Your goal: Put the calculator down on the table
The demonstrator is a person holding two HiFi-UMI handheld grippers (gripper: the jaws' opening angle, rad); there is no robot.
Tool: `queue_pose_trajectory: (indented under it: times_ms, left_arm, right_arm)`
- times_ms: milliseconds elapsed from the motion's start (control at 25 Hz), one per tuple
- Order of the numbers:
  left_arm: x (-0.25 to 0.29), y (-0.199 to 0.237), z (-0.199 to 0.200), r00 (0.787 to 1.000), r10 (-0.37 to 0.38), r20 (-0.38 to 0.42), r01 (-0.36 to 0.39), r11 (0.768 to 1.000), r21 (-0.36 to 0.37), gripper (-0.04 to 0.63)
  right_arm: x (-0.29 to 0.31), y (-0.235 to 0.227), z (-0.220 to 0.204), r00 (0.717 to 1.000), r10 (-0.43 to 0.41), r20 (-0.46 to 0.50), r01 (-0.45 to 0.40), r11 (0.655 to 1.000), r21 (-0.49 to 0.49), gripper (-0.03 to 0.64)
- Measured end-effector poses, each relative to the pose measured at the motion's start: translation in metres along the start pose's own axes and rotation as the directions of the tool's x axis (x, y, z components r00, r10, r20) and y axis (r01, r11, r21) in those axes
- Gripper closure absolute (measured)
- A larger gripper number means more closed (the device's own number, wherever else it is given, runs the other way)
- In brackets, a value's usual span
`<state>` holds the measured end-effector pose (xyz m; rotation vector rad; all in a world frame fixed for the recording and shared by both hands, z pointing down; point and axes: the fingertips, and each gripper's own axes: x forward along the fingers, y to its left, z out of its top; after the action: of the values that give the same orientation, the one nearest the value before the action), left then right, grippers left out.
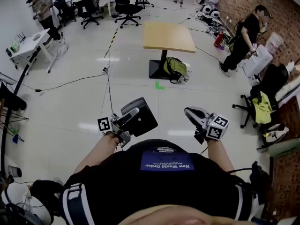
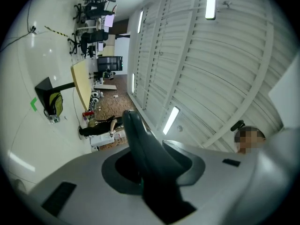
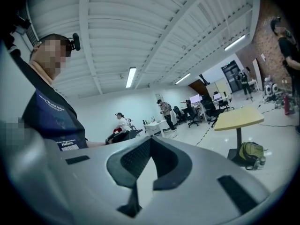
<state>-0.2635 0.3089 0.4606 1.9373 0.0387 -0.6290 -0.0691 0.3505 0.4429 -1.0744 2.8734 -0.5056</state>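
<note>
My left gripper [image 1: 125, 122] is shut on a dark, flat calculator [image 1: 140, 118], holding it by its near edge at waist height over the floor. In the left gripper view the calculator [image 2: 140, 139] stands edge-on between the jaws of the left gripper [image 2: 140, 170]. My right gripper [image 1: 193, 114] is shut with nothing in it; in its own view the tips of the right gripper [image 3: 151, 139] meet. The wooden pedestal table [image 1: 168, 35] stands a few steps ahead, and it shows as the table [image 3: 239, 117] in the right gripper view and the table [image 2: 82, 86] in the left one.
A green backpack [image 1: 176, 68] lies at the table's foot. Cables [image 1: 108, 74] trail over the white floor. A person [image 1: 241, 41] stands at the right by the brick wall, near a chair with a yellow garment [image 1: 262, 104]. Office chairs [image 1: 126, 6] and desks fill the back.
</note>
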Motion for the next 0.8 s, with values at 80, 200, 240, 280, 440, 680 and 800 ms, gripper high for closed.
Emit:
queue_pose_trajectory:
  times_ms: [80, 200, 240, 280, 440, 680, 800]
  left_arm:
    - [0.004, 0.007, 0.007, 1.0, 0.017, 0.011, -0.017, 1.0, 0.019, 0.46]
    - [0.031, 0.024, 0.026, 0.998, 0.04, 0.038, -0.043, 0.996, 0.073, 0.46]
    - [0.046, 0.031, 0.033, 0.998, 0.044, 0.054, -0.049, 0.995, 0.089, 0.459]
    - [0.062, 0.037, 0.039, 0.997, 0.043, 0.071, -0.05, 0.993, 0.102, 0.459]
    - [0.123, 0.044, 0.058, 0.991, 0.026, 0.13, -0.044, 0.99, 0.132, 0.46]
    - [0.185, 0.068, 0.077, 0.984, 0.021, 0.175, -0.046, 0.989, 0.141, 0.46]
    - [0.202, 0.084, 0.085, 0.985, 0.046, 0.163, -0.068, 0.989, 0.13, 0.459]
  right_arm:
    - [0.009, -0.012, 0.003, 0.999, 0.036, 0.0, -0.036, 0.999, -0.001, 0.629]
    - [0.02, -0.054, 0.012, 0.995, 0.095, -0.008, -0.095, 0.995, -0.007, 0.629]
    - [0.021, -0.075, 0.016, 0.994, 0.112, -0.014, -0.113, 0.994, -0.008, 0.63]
    - [0.021, -0.095, 0.022, 0.991, 0.128, -0.021, -0.129, 0.992, -0.008, 0.629]
    - [0.014, -0.152, 0.061, 0.98, 0.195, -0.041, -0.197, 0.979, -0.042, 0.629]
    - [0.004, -0.22, 0.082, 0.972, 0.231, -0.035, -0.232, 0.972, -0.026, 0.63]
    - [0.002, -0.243, 0.08, 0.971, 0.236, -0.031, -0.236, 0.972, -0.003, 0.63]
